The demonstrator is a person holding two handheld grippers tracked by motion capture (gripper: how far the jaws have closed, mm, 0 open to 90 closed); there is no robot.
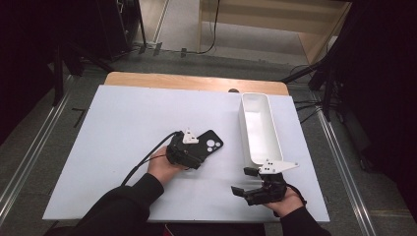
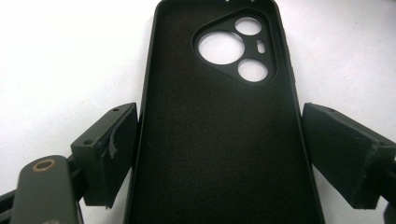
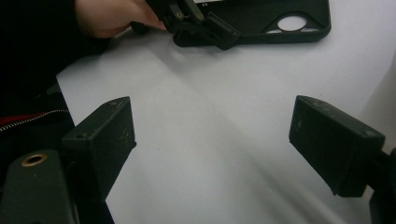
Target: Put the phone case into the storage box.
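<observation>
White table (image 1: 123,128), floor beyond | left gripper (image 2: 219,154) jaws straddle phone case (image 2: 219,140) mid-table, not clamped: close squarely on long edges | right gripper (image 1: 253,184) spread, empty, near front-right corner by white tray (image 1: 275,142)

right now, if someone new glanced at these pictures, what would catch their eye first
The black phone case lies open side up near the middle of the white table, with the left gripper straddling its long edges. To the right stands a long white bin, empty as far as it shows, with the right gripper open just before its near end.
</observation>
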